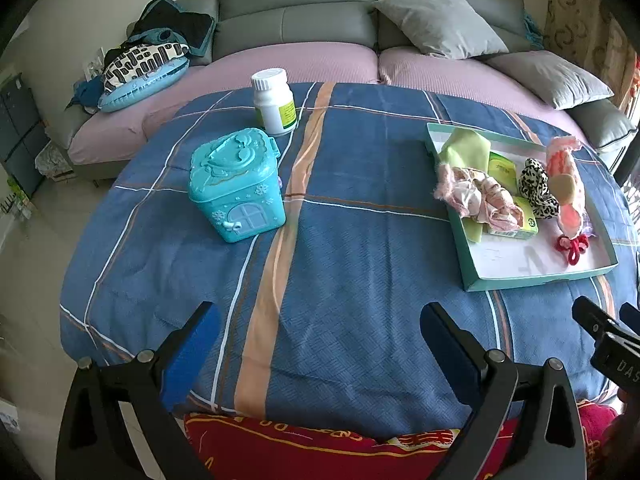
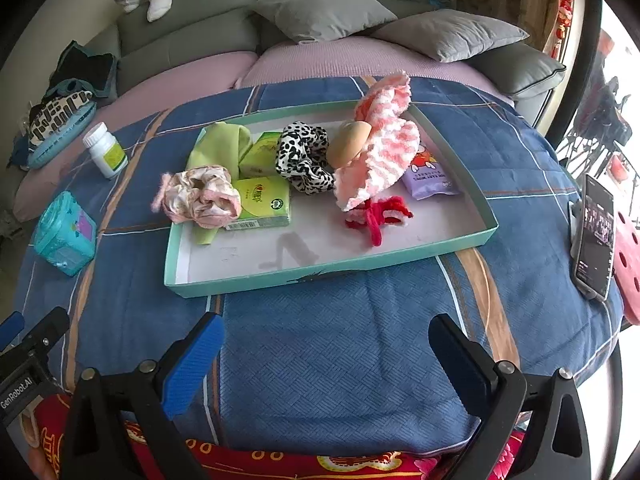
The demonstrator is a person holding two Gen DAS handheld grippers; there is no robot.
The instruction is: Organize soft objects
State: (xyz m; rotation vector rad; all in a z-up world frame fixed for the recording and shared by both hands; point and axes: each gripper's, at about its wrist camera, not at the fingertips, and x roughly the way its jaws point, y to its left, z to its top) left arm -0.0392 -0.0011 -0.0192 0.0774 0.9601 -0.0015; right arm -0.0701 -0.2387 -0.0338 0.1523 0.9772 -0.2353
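Both the left tongs (image 1: 320, 360) and right tongs (image 2: 326, 364) are held apart, empty. The shallow teal cardboard tray (image 2: 332, 274) could be nudged if the fluffy pink knitted piece (image 2: 384, 152) is snagged.

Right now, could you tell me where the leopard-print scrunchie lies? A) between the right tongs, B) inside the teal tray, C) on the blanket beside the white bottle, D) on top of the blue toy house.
B: the leopard-print scrunchie lies inside the teal tray, between the green tissue packs and the pink knitted piece; both tongs are open and empty.
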